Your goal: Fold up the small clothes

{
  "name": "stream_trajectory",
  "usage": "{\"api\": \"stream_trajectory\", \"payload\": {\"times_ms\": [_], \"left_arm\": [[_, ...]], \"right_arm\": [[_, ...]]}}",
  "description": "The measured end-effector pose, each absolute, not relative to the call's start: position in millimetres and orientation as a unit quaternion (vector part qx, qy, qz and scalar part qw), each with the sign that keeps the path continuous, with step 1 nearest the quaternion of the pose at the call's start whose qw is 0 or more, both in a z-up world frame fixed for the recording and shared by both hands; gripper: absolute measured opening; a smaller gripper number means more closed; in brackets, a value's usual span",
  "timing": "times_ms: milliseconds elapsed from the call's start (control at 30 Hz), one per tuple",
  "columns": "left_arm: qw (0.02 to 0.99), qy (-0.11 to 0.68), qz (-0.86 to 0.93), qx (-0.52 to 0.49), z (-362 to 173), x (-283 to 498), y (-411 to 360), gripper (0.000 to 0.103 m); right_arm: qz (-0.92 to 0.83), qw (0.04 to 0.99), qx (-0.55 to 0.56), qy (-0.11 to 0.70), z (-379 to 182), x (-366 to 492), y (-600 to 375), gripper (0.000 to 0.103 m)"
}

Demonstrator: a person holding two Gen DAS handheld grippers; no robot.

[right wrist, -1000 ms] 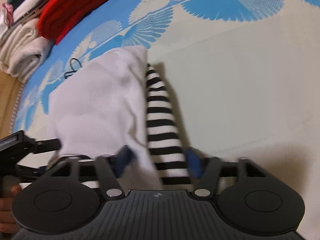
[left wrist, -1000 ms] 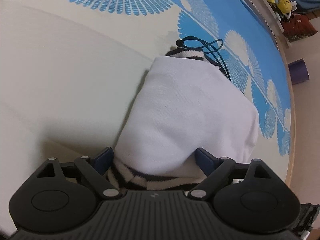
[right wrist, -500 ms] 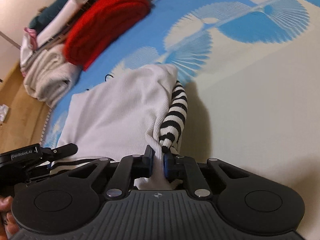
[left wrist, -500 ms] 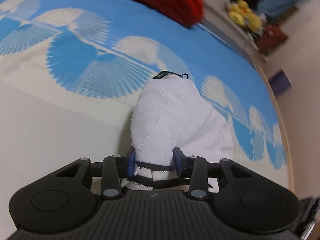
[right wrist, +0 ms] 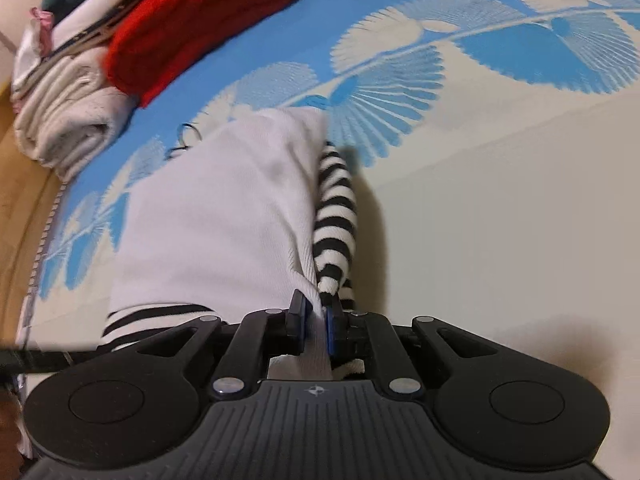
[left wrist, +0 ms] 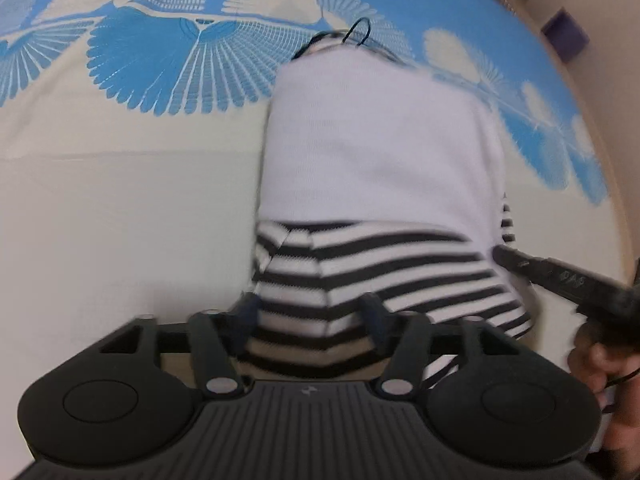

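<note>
A small white garment (left wrist: 380,136) with black-and-white striped trim (left wrist: 372,264) lies on the blue and cream patterned cloth (left wrist: 120,200). In the left wrist view my left gripper (left wrist: 308,312) is open, its fingers standing either side of the striped hem. In the right wrist view my right gripper (right wrist: 316,320) is shut on the garment's near edge, white fabric (right wrist: 224,208) and a striped sleeve (right wrist: 336,216) pinched between the blue pads. The right gripper's tip also shows at the right of the left wrist view (left wrist: 560,276).
A stack of folded clothes, a red one (right wrist: 192,20) above a cream one (right wrist: 64,120), sits at the far left of the right wrist view. A thin dark cord (left wrist: 352,36) lies beyond the garment. The wooden floor edge (right wrist: 16,184) runs along the left.
My left gripper has opened and let go of the striped hem, which now spreads wide. My right gripper stays shut on the garment's edge.
</note>
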State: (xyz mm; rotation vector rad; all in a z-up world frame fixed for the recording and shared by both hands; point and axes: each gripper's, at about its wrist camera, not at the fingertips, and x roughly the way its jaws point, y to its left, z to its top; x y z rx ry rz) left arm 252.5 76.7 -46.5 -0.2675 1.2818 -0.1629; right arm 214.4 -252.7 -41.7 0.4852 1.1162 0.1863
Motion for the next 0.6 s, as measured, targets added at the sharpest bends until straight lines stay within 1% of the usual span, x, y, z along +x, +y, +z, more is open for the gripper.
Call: {"api": "stream_trajectory", "payload": {"times_ms": [67,100,133,200,267,333,433,533,600], "left_arm": [[0.789,0.592,-0.075,-0.145,-45,248,79,0.068],[0.79,0.59,-0.074,-0.15,-45,245,80,0.071],[0.79,0.59,-0.073,-0.151,-45,243,81,0.075],[0.785,0.598,-0.061,-0.146,-53,241,84,0.077],[0.78,0.605,-0.052,-0.153,-58,240,83,0.079],[0.775,0.608,-0.05,-0.164,-63,238,84,0.08],[0.777,0.605,-0.049,-0.164,-64,235,80,0.08],[0.783,0.6,-0.054,-0.155,-62,231,74,0.081],[0.787,0.601,-0.055,-0.128,-66,228,68,0.084]], "right_arm": [[0.072,0.811,0.238,0.53,-43,207,-262,0.003],[0.074,0.81,0.246,0.528,-41,204,-265,0.003],[0.084,0.81,0.253,0.523,-37,199,-267,0.003],[0.125,0.8,0.281,0.515,-32,193,-270,0.003],[0.158,0.779,0.303,0.525,-32,185,-272,0.01],[0.169,0.775,0.276,0.543,-35,179,-268,0.01],[0.189,0.779,0.218,0.557,-34,172,-262,0.0],[0.158,0.79,0.203,0.557,-31,169,-274,0.0],[0.143,0.793,0.182,0.563,-31,169,-276,0.0]]}}
